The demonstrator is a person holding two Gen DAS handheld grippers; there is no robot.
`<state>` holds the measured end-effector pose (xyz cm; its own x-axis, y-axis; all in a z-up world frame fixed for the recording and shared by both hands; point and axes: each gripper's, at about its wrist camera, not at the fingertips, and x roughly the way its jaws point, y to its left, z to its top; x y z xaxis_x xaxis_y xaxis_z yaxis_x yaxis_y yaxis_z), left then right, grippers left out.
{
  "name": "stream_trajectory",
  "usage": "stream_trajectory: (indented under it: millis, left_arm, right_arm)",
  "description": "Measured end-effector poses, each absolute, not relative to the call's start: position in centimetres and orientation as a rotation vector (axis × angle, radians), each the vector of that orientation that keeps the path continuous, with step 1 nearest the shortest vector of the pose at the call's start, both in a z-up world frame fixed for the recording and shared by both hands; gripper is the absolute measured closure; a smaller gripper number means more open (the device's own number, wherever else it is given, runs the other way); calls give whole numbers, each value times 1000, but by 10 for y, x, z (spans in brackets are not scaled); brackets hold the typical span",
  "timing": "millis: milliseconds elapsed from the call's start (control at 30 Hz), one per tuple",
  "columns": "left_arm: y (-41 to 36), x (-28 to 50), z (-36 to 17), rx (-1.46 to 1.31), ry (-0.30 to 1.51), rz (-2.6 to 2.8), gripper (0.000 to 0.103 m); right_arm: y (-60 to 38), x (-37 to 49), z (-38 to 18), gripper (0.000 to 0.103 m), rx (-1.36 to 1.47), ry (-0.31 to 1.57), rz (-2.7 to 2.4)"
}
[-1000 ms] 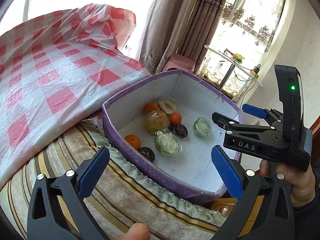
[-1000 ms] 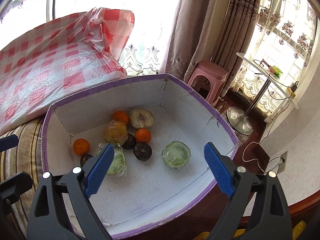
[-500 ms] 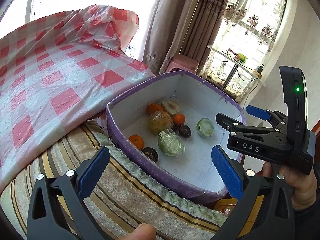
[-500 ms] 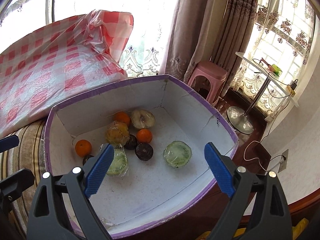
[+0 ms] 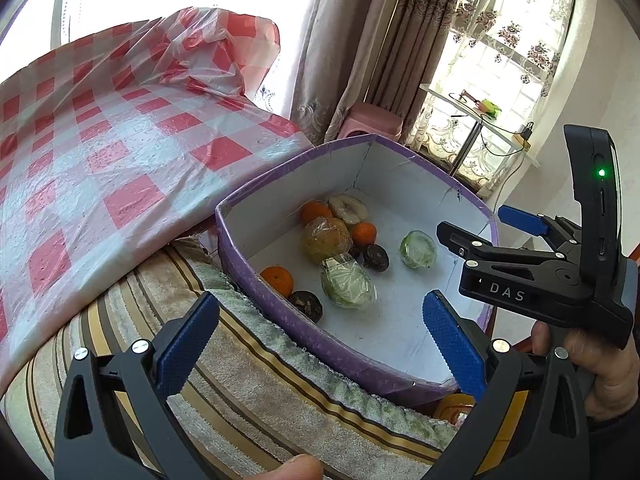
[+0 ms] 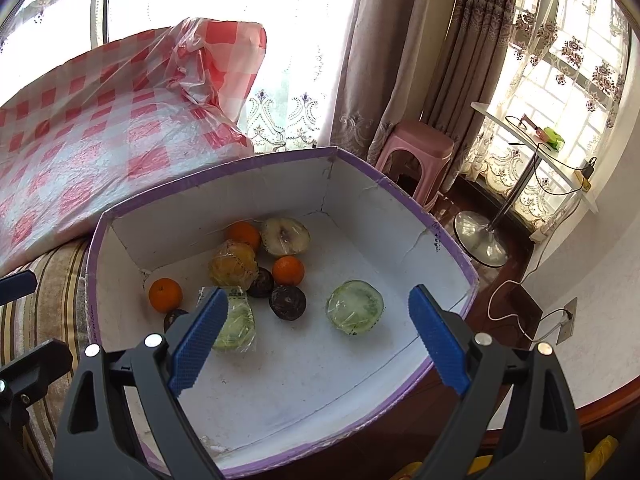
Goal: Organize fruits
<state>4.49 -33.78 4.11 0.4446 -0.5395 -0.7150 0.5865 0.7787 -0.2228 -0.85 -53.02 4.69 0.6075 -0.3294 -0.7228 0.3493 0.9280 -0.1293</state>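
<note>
- Left wrist view: the left claw (image 5: 320,340) stands wide open with nothing between its blue pads, above a striped brown and beige towel (image 5: 256,380).
- Beyond it sits a purple-rimmed white cardboard box (image 5: 400,332) holding the fruits: a plastic-wrapped green half melon (image 5: 347,281) near the middle, a wrapped yellow round fruit (image 5: 325,238) just behind it, and a small orange (image 5: 277,279) beside a dark brown round fruit (image 5: 306,304) against the near wall.
- A red and white checked plastic sheet (image 5: 120,152) lies beside the box's left wall.
- The right claw (image 5: 492,228) hovers above the box's right rim, gripped by a hand (image 5: 592,364), jaws apart.
- Right wrist view: the right claw (image 6: 318,336) is open and empty above the box (image 6: 404,224).
- A wrapped pale green round half (image 6: 354,306) lies apart toward the right wall; a cut pale fruit half (image 6: 285,236) rests near the far corner.
- A pink plastic stool (image 6: 420,152) stands on the floor beyond the box.
</note>
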Motion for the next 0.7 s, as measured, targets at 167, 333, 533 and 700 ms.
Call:
stream_trajectory:
  millis: [167, 333, 533, 700]
  left_arm:
    - [-341, 48, 40, 63, 880, -699, 4]
    - [-346, 52, 36, 64, 906, -704, 4]
    - [-346, 51, 34, 41, 921, -715, 4]
    - [-338, 52, 40, 28, 961, -734, 4]
  right_arm:
    - [-531, -8, 47, 11, 28, 829, -393]
    - [-533, -9, 47, 11, 37, 830, -396]
    - [-534, -8, 43, 11, 41, 840, -401]
    - [-529, -6, 45, 11, 42, 836, -386]
